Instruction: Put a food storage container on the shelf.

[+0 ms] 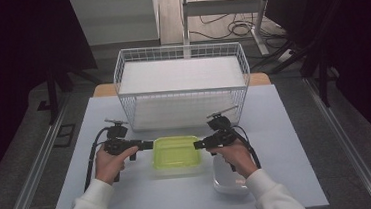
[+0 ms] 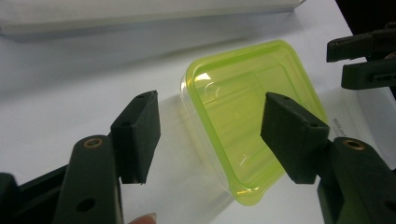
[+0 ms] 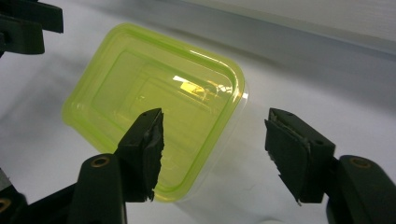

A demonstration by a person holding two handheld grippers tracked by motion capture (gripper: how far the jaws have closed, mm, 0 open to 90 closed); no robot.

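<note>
The left gripper (image 2: 210, 135) and right gripper (image 3: 215, 154) each stand with jaws apart, pads touching nothing. Between the two grippers, on the pale table (image 1: 285, 126), lies the yellow-green translucent plastic container (image 1: 176, 153), open side up. In the left gripper view, one corner of the container sits in the gap between the jaws, not clamped. In the right gripper view, the container's near end lies beyond the jaws. A clear lid (image 1: 227, 184) rests near the right hand (image 1: 235, 153). Behind the container stands a white wire basket (image 1: 182, 84).
</note>
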